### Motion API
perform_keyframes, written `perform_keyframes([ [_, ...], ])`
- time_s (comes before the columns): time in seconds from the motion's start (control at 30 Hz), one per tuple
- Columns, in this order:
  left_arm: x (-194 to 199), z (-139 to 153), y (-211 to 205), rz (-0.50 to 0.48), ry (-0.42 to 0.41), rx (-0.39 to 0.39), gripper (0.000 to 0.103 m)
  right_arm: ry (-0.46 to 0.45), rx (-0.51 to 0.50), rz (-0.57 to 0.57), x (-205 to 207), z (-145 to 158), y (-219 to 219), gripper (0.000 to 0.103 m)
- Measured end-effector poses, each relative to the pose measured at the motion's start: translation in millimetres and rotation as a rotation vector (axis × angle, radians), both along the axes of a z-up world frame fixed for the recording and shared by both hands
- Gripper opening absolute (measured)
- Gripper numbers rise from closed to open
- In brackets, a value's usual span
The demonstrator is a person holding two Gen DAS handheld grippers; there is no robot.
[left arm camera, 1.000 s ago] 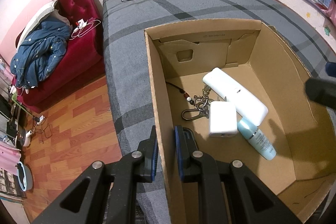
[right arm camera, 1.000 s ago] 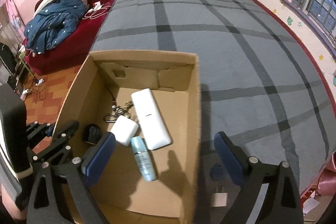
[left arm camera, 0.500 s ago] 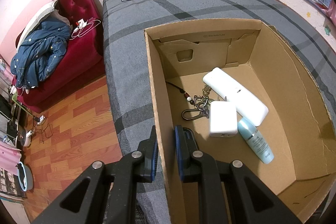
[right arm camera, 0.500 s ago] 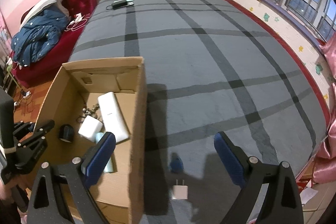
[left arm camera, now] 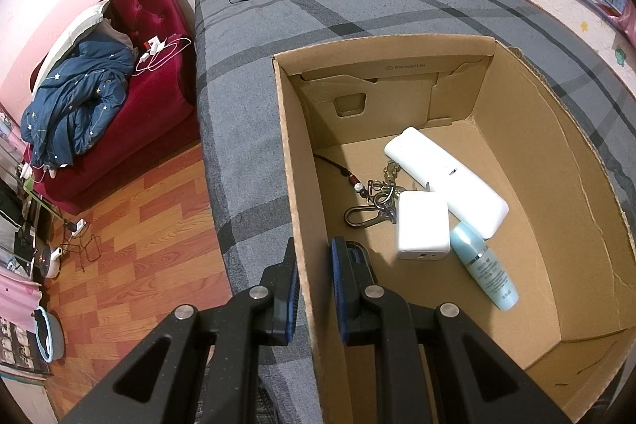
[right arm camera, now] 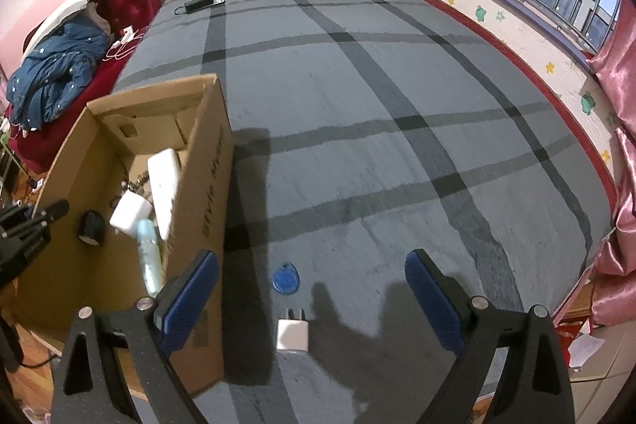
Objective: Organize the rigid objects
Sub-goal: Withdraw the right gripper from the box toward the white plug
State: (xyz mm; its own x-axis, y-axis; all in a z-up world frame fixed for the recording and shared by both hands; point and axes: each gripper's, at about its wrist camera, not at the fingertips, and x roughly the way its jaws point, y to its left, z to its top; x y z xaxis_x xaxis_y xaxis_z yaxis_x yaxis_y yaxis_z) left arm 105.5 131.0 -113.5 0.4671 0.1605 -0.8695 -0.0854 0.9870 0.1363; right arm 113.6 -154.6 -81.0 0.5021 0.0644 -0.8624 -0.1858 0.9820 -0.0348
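Observation:
A cardboard box (left arm camera: 302,161) stands on the grey plaid bed. In it lie a long white case (left arm camera: 445,181), a white square charger (left arm camera: 421,225), a teal bottle (left arm camera: 483,269), a keyring with carabiner (left arm camera: 369,205) and a small black object (left arm camera: 357,253). My left gripper (left arm camera: 312,289) is shut on the box's left wall. My right gripper (right arm camera: 312,299) is open and empty over the bed beside the box (right arm camera: 206,153). Between its fingers lie a small white plug adapter (right arm camera: 293,334) and a blue round tag (right arm camera: 285,279).
A black power pack with cable (right arm camera: 202,2) lies at the bed's far end. A red sofa (left arm camera: 155,38) with a blue jacket (left arm camera: 75,106) stands left of the bed, above a wood floor (left arm camera: 131,249). Pink curtains (right arm camera: 612,185) hang at the right.
My right gripper has swung right, away from over the box to above the bed, bringing the adapter and blue tag between its fingers. The left gripper has not moved.

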Motion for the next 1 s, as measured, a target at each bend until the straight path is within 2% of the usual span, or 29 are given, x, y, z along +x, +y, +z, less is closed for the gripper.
perform_keyframes([
  [0.43, -0.4, -0.1, -1.7, -0.003, 0.002, 0.011, 0.016, 0.075, -0.003, 0.000, -21.3, -50.0, -15.3, 0.097],
  [0.7, -0.5, 0.3, -1.9, -0.003, 0.003, 0.013, 0.016, 0.097, -0.002, 0.026, -27.4, -62.9, -16.3, 0.096],
  [1.0, -1.0, 1.1, -1.0, -0.002, 0.004, 0.015, 0.016, 0.126, 0.010, 0.049, -27.7, -82.4, -12.9, 0.088],
])
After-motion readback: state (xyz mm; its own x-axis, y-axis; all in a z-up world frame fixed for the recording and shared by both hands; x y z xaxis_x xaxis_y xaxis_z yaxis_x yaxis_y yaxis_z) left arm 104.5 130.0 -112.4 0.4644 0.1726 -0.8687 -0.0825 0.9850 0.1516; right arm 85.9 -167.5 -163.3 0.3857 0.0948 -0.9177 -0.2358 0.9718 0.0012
